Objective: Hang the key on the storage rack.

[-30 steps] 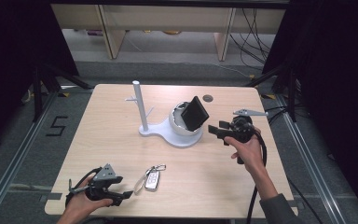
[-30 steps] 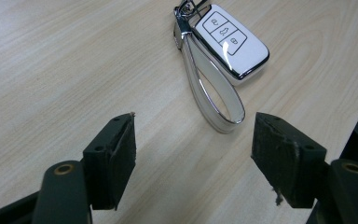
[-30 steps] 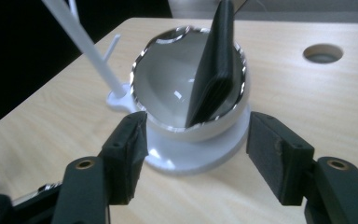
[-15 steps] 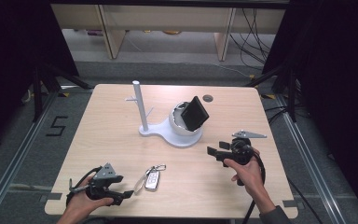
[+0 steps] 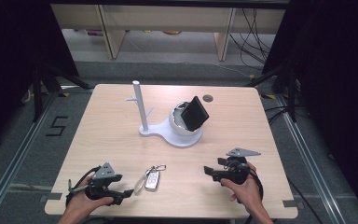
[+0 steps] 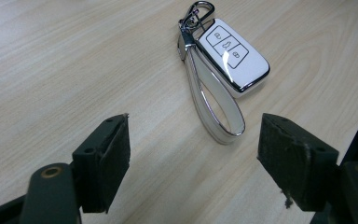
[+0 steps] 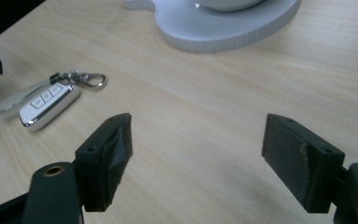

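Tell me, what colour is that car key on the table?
White with a shiny silver rim; the car key shows best in the left gripper view.

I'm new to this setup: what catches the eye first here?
A white car key fob with a looped strap lies near the table's front edge, just ahead of the open left gripper. Behind it, mid-table, stands a white stand with a post and a tilted black device.

A lab: floor tape point(image 5: 56, 126), cables point(image 5: 256, 28), framed table point(image 5: 121, 135).
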Demonstrator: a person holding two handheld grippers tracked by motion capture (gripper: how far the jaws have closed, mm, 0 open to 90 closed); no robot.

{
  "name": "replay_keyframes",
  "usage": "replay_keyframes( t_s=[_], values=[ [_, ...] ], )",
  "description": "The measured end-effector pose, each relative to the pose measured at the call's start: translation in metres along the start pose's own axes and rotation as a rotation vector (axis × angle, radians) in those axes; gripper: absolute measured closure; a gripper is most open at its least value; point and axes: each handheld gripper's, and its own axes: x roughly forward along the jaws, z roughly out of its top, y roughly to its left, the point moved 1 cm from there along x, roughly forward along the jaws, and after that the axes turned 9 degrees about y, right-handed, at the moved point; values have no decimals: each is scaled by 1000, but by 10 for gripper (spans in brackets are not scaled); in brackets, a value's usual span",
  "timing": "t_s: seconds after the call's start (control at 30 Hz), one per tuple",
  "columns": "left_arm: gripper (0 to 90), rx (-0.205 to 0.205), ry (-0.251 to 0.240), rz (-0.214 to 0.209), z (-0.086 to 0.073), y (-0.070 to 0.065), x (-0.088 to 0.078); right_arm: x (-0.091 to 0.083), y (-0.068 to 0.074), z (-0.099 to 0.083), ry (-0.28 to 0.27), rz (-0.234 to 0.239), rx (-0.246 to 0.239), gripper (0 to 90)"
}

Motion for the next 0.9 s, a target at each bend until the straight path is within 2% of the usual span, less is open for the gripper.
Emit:
replay_keyframes(
  t_s=[0.03, 0.07, 0.1, 0.13, 0.17, 0.2, 0.23, 0.27, 0.3, 0.33, 0.37, 0.47, 0.5, 0.57, 0.6, 0.63, 0.67, 0.7, 0.8, 0.83, 0.87, 0.9],
  values=[
    [235, 2, 2, 1, 0, 1, 0, 2, -3, -2, 0, -2, -39, 255],
    [231, -8, -8, 2, 0, 0, 0, 2, -1, -4, 24, -5, -7, 255],
    [227, -7, -14, -1, 1, 1, 0, 3, -3, -5, 14, -3, -39, 255],
    [223, -23, -21, 7, 2, 0, 1, 4, 1, -8, 29, 4, 1, 255],
    [221, -17, -24, 8, 3, 0, 0, 4, -2, -9, 36, -11, -38, 255],
    [220, -24, -25, 7, 4, 0, 1, 4, -1, -10, 38, 1, -40, 255],
    [217, -21, -25, 5, 6, -1, 1, 4, 1, -12, 40, -2, -39, 255],
    [212, 5, -17, -2, 8, -1, 1, 5, 1, -13, 42, -7, -54, 255],
    [210, -3, -18, -3, 9, -3, 2, 4, 3, -14, 61, -13, -44, 255],
    [210, 7, -26, -3, 11, -3, 4, 5, 3, -15, 55, -9, -56, 255],
    [210, 8, -28, 0, 13, -4, 5, 4, 6, -16, 70, -13, -44, 254],
    [211, 25, -20, 1, 20, -6, 6, 5, 10, -19, 79, -26, -79, 254],
    [212, 32, -17, 1, 23, -6, 6, 6, 13, -20, 87, -15, -63, 255],
    [228, 35, -18, 7, 30, -8, 7, 8, 12, -21, 92, -27, -77, 255],
    [233, 45, -15, 10, 34, -9, 7, 8, 15, -21, 104, -28, -57, 255],
    [241, 48, -12, 6, 39, -10, 9, 11, 15, -22, 81, -27, -59, 256],
    [247, 54, -4, 5, 42, -10, 10, 10, 15, -21, 94, -9, -79, 259],
    [248, 54, -4, 5, 42, -10, 10, 10, 15, -21, 94, -9, -79, 259],
    [272, 66, 27, -11, 63, -10, 18, 9, 14, -21, 89, -9, -79, 261],
    [273, 66, 27, -11, 63, -10, 18, 9, 14, -21, 89, -9, -79, 261],
    [277, 82, 49, -8, 71, -10, 22, 9, 11, -20, 86, -7, -94, 260],
    [277, 81, 63, -3, 76, -11, 24, 9, 11, -20, 86, -7, -94, 260]
  ],
)
